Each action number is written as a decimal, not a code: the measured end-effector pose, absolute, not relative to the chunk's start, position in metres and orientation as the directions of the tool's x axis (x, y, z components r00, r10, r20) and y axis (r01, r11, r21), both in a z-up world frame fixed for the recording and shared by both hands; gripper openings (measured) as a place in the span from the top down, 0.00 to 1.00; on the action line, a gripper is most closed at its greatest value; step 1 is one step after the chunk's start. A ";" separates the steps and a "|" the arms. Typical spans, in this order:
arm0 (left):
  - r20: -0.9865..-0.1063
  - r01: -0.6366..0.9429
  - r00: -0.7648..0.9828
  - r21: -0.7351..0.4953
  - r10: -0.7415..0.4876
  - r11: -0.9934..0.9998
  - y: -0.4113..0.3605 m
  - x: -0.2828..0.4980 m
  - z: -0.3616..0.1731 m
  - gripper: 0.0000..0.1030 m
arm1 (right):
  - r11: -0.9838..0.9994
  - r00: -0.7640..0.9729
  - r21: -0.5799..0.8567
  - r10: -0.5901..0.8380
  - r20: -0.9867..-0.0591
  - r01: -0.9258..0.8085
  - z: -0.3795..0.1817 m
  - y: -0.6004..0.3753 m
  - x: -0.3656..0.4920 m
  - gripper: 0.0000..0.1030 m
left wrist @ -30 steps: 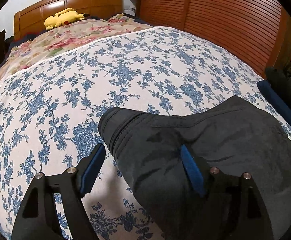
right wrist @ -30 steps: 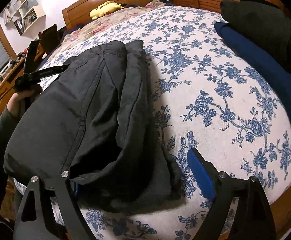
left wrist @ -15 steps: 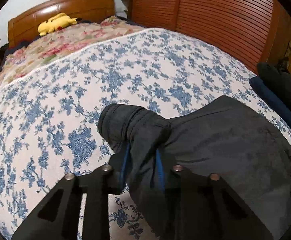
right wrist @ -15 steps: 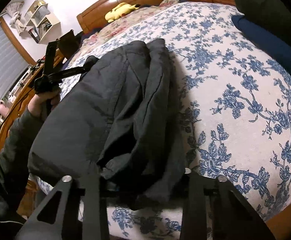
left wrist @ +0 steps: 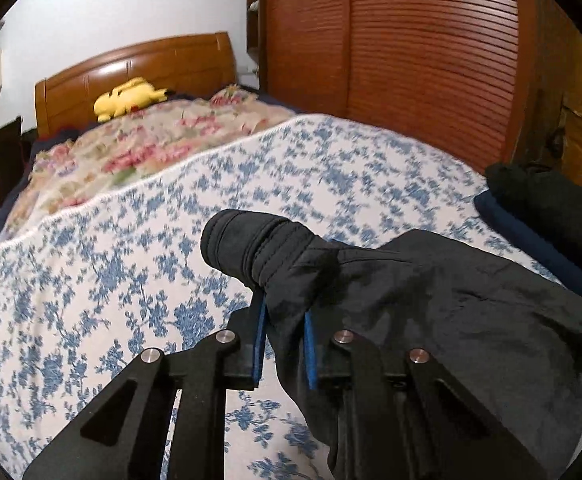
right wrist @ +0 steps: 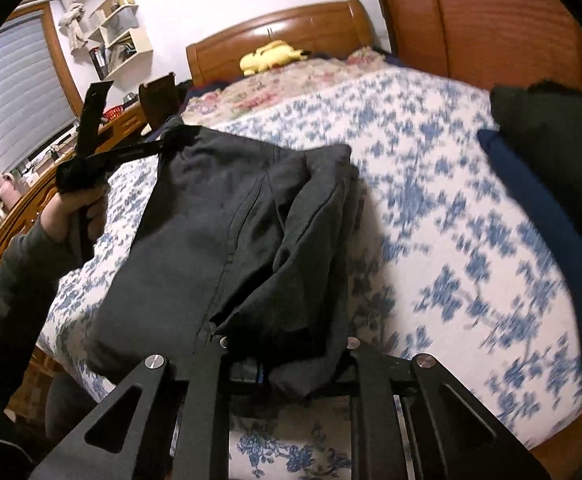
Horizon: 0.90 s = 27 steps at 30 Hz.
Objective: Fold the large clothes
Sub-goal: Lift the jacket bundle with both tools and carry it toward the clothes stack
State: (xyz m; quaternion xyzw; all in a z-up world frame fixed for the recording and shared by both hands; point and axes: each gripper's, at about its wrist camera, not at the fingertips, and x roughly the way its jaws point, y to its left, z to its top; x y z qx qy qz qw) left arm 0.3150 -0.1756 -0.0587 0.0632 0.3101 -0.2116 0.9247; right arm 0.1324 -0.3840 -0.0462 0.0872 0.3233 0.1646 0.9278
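With both the left claw (left wrist: 283, 344) and right claw (right wrist: 291, 372) closing on bunched corners of the dark garment (right wrist: 231, 232), a shallow pinch could slip mid-lift, dropping it crumpled on the bed (left wrist: 91, 280).

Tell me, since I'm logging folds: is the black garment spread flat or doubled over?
Doubled over: the black garment shows stacked layers and overlapping edges.

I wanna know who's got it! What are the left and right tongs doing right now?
Left tongs: closing, pads pinching the black garment.
Right tongs: closing, clamped on the garment's other end.
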 end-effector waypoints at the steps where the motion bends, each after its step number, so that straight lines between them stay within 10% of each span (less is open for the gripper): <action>1: -0.595 0.434 0.722 -0.008 -0.353 0.901 -0.179 0.311 -0.053 0.84 | 0.934 0.747 0.257 0.354 -0.563 -0.248 -0.043 -0.388 0.132 0.84; 27: -0.424 0.752 0.607 0.032 -0.672 0.659 -0.497 0.298 0.125 0.84 | 0.959 0.851 -0.026 -0.262 -0.455 0.281 0.117 -0.683 0.099 0.85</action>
